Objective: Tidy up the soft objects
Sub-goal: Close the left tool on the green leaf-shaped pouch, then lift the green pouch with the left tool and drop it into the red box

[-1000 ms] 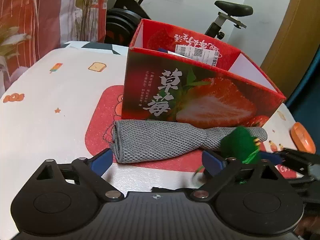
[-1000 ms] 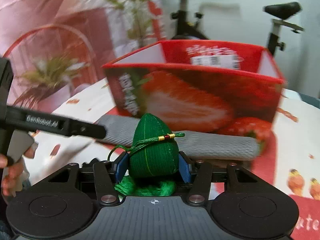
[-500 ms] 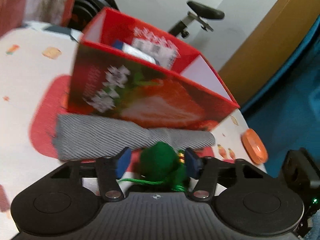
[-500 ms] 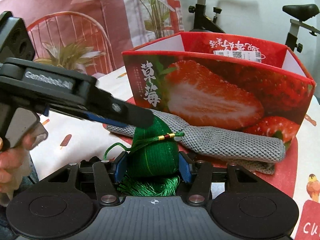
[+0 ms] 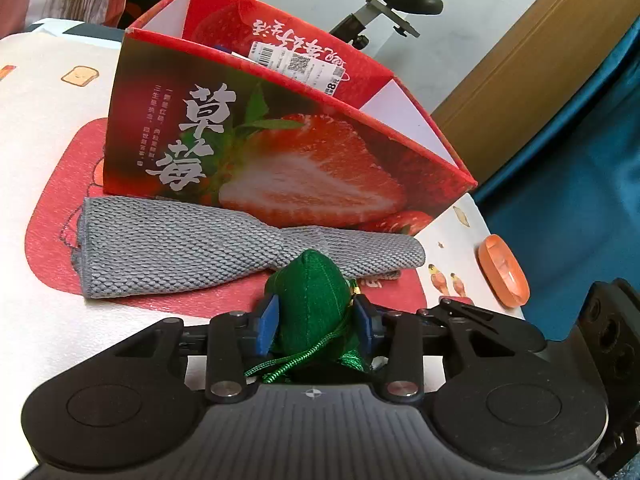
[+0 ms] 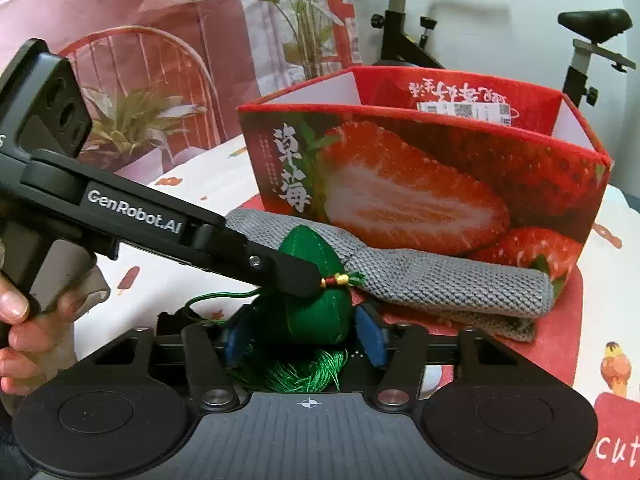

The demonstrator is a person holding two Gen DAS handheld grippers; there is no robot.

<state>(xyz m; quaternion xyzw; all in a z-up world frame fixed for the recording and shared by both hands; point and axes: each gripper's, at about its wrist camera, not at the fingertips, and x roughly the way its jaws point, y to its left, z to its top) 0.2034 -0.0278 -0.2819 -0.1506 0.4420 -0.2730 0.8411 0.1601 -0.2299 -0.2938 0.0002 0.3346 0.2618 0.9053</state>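
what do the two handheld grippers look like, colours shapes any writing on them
Both the left gripper and the right gripper have matte black plastic bodies with a ribbed centre, two round discs, silver screws and a small crosshair mark. Their fingers carry blue pads. The left gripper's side reads "GenRobot.AI" in white. A bare hand grips its handle; no cables visible.

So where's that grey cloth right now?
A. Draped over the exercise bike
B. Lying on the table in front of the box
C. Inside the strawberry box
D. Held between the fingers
B: the grey cloth lies flat on the table against the front of the strawberry box; only the green pouch sits between the fingers.
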